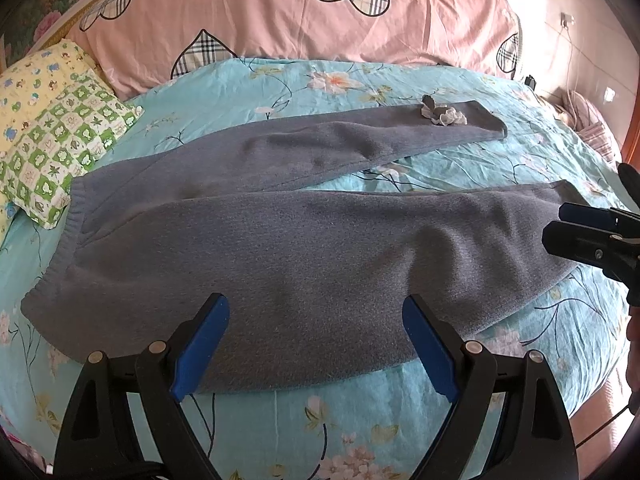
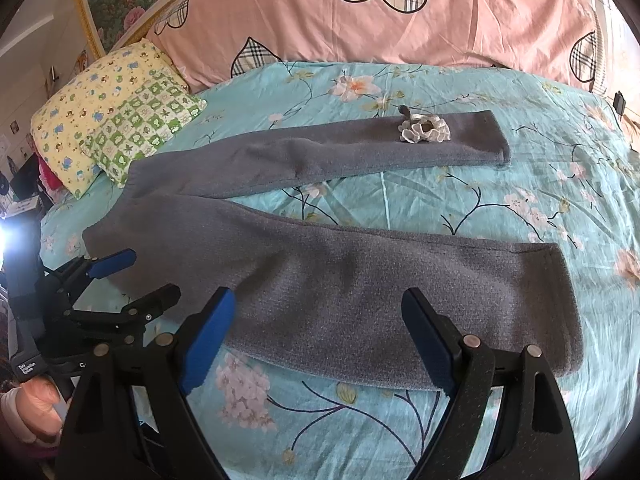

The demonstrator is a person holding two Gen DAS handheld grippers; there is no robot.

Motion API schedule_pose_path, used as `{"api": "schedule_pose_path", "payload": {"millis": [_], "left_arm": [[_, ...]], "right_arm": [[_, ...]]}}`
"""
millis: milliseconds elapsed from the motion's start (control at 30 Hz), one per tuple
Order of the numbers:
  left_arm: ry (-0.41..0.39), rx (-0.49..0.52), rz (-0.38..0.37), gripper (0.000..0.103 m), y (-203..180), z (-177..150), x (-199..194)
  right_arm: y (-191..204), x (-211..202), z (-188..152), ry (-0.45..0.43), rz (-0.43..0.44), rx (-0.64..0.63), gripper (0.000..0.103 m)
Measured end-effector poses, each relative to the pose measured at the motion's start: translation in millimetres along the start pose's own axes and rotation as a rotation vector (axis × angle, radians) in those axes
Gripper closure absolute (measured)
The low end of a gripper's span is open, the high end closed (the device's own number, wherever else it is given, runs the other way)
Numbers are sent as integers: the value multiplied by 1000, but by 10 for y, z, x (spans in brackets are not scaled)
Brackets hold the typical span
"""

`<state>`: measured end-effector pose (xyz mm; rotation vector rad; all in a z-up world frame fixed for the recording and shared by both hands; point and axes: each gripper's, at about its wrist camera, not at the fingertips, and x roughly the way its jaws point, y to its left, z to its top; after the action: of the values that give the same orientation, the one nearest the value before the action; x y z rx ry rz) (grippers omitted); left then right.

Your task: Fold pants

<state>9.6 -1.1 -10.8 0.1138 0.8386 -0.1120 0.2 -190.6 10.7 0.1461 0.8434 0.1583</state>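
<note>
Grey-blue fleece pants (image 1: pixel 304 248) lie flat on the bed, waistband at the left, two legs spread apart toward the right; they also show in the right wrist view (image 2: pixel 360 300). A white fabric flower decoration (image 1: pixel 442 114) sits on the far leg near its cuff, also in the right wrist view (image 2: pixel 424 130). My left gripper (image 1: pixel 316 344) is open, hovering over the near leg's lower edge near the hip. My right gripper (image 2: pixel 318 336) is open above the near leg, close to its cuff. Each gripper shows in the other's view: the right (image 1: pixel 592 236), the left (image 2: pixel 132 280).
The bed has a turquoise floral sheet (image 1: pixel 320 420). A pink quilt with plaid hearts (image 1: pixel 280 20) lies along the far side. A yellow and green pillow (image 1: pixel 60 128) sits by the waistband. The bed edge and floor are at the right (image 1: pixel 600 392).
</note>
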Motion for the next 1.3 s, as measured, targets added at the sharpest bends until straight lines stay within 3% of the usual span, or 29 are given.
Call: {"api": "schedule_pose_path", "payload": {"millis": [667,1067,1300], "left_arm": [[14,24,-39,14,61,162,93],[47,64,-83,14,81,506,354],[62,82,-132,14,94,899,613]], "right_arm": [[-58,33,139,6,21,23,18],[-382,97,456,3,15,58,18],[-654,163,712,6,-5,72,18]]}}
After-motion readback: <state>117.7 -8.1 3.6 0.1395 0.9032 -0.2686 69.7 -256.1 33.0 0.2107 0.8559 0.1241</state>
